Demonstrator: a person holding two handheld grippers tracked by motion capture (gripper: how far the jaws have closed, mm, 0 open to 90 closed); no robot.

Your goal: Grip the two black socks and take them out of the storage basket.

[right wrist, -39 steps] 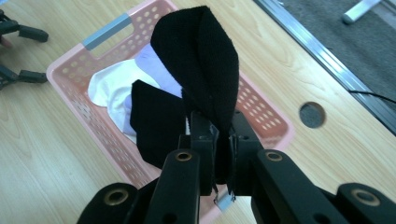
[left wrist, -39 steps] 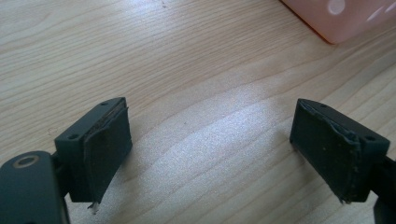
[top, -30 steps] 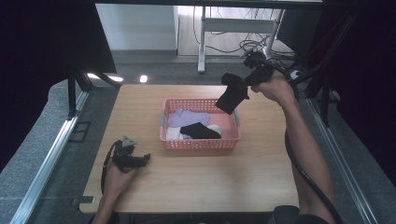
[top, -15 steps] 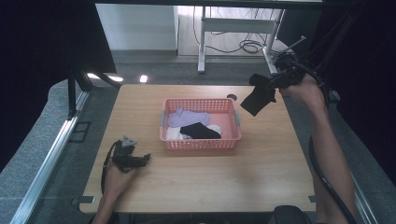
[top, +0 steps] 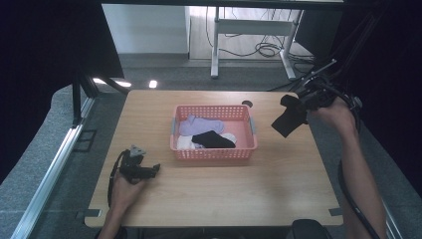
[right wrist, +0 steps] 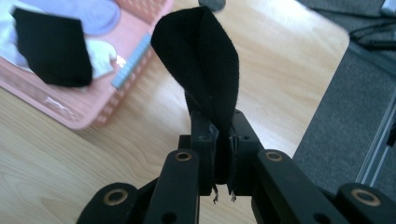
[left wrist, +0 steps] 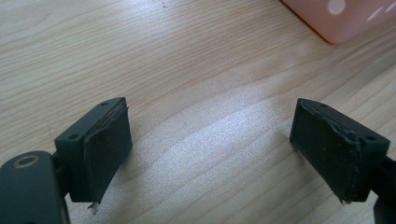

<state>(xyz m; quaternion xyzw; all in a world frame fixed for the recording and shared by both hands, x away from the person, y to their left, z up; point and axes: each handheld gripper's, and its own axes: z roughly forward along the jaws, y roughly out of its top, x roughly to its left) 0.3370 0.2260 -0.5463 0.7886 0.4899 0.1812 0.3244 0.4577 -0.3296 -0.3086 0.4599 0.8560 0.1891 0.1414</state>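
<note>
1. Presently, right gripper (top: 298, 107) is up over the counter's (top: 224, 189) far right edge, jaws pinched tight on a black sock (top: 287, 117). Right gripper view: sock (right wrist: 201, 70) clamped between the two pads, folded, standing up out of the jaws as a loop.
2. Sock position: off the counter surface, hanging from the gripper, to the right of the pink basket (top: 214, 152) and apart from it. High view: cloth droops down and to the left of the jaws, over the counter's right margin.
3. Left gripper (top: 149, 169) lies low at the near left of the counter, person's left hand (top: 124, 186) on it. Left gripper view: jaws wide apart, nothing between the pads, bare wood grain below; pink basket corner (left wrist: 336, 21) at top right, apart from the jaws.
4. Basket contents, high view: lilac sock (top: 196, 124) at back left, a second black sock (top: 214, 140) across the middle, white items (top: 230, 138) beneath. All inside the walls.
5. Basket sits approx. centre of counter, long side facing the person.
6. Right forearm (top: 361, 184) comes in from bottom right, cable (top: 351, 199) trailing alongside it.
</note>
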